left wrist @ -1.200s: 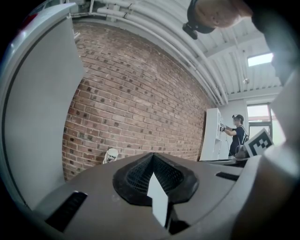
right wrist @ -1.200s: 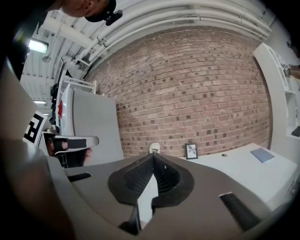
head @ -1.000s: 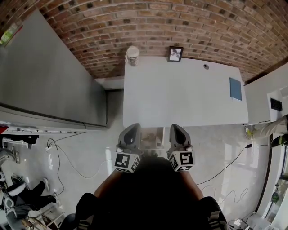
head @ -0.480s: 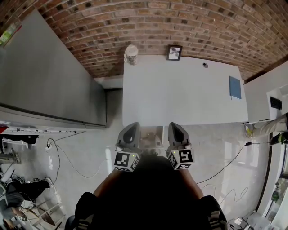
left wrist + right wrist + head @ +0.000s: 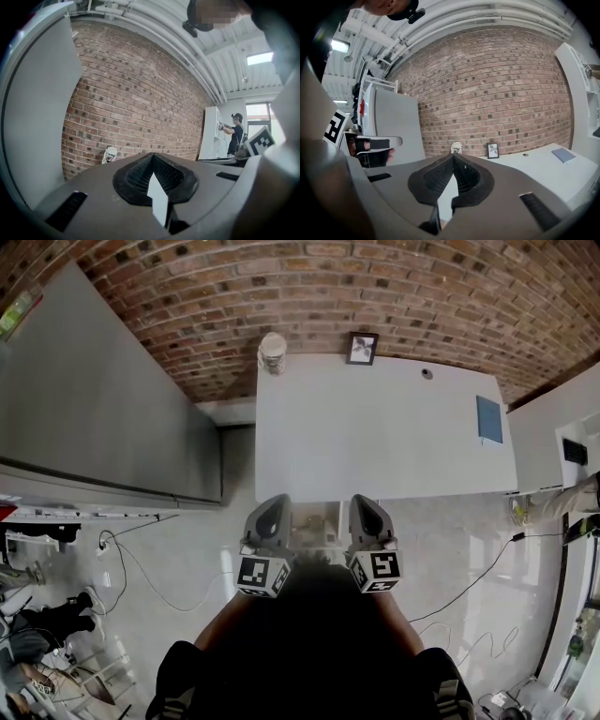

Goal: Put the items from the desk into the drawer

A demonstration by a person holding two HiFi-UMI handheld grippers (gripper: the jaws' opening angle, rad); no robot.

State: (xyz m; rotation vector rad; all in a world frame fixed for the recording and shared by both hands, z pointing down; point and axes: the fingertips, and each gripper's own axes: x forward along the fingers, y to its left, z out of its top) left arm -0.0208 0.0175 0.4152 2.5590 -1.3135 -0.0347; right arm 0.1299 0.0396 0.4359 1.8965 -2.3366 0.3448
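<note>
1. White surface (image 5: 375, 442) carries four things, all on its far and right parts: a pale jar (image 5: 272, 352) at the far left corner, a framed picture (image 5: 364, 349) against the brick wall, a small dark round piece (image 5: 427, 374), and a blue notebook (image 5: 489, 420) by the right edge.
2. Left gripper (image 5: 277, 503) and right gripper (image 5: 362, 502) sit side by side at the near edge. Each is pressed together at the tips with nothing pinched.
3. Between them, under the near edge, there is a brownish opening (image 5: 314, 521). It is possibly the drawer, but too small to tell.
4. Key relation: every item lies ahead of the grippers and well apart from them.
   - The jar is roughly straight ahead of the left gripper.
   - The picture is straight ahead of the right gripper.
   - The notebook is off to the right, nearer the right gripper, with its long axis running away from the person.
5. Judgement: any pickup calls for a long forward reach and spread jaws.
</note>
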